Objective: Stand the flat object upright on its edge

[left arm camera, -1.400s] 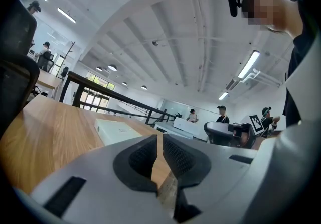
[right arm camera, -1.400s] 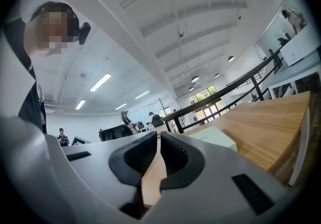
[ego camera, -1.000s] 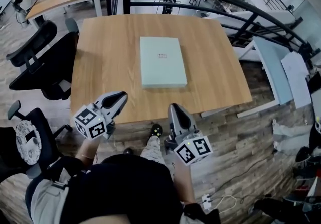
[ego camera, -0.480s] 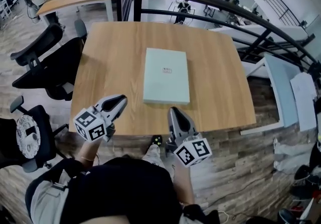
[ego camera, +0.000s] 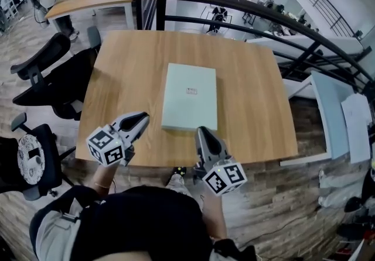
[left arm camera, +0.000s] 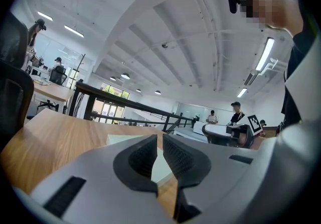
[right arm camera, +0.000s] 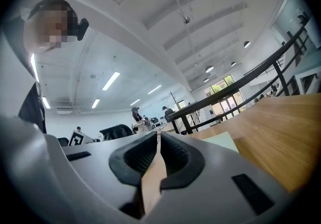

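**Not begun: the flat object lies on its face, both grippers empty**

Nearest the person, the left gripper and the right gripper sit over the near strip of the table, both pointing level towards its middle. Each has its fingers pressed together with nothing between them; only wood and a pale surface show past the thin slit.

Just beyond lies the flat object, a pale green box resting on its broad face around the middle of the table. Its near short edge is just beside the right gripper's tip, and no view shows them touching. The left gripper is off to the box's left.

By my reading nothing is done yet. Opening the fingers, raising one edge and steadying the box upright all remain.

Further off, a dark railing runs behind the table.
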Motion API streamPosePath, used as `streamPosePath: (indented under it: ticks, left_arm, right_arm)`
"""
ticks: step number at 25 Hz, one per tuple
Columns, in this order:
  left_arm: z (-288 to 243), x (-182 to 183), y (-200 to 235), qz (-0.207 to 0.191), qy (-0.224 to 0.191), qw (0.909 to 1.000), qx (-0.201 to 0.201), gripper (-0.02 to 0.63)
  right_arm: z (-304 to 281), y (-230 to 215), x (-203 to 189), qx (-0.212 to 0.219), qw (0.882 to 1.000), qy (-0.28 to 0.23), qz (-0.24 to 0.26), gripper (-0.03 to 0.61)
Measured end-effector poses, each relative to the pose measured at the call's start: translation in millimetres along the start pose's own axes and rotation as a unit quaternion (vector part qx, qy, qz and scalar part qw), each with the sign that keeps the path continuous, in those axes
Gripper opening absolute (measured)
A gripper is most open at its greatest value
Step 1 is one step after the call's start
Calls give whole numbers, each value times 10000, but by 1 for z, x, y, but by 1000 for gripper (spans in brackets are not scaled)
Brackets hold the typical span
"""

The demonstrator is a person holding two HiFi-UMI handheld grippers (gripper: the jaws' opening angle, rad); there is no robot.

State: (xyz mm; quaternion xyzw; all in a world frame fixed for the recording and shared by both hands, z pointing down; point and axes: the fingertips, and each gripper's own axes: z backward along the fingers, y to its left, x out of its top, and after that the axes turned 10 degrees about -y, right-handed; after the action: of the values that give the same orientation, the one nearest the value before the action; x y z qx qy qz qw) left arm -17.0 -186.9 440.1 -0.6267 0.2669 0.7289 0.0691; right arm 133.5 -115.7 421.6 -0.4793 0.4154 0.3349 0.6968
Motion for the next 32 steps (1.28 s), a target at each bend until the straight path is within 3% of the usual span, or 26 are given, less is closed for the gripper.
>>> streamPosePath:
  ticks: [13,32]
  left_arm:
    - [-41,-20,8,34,104,9998,182,44]
    - [-97,-17,16,-98,248,9991,339,44]
  right_arm:
    - [-14,-52,-2,124,9996,201,-143,31]
    - [-46,-111,15,299,9989,253,-254,31]
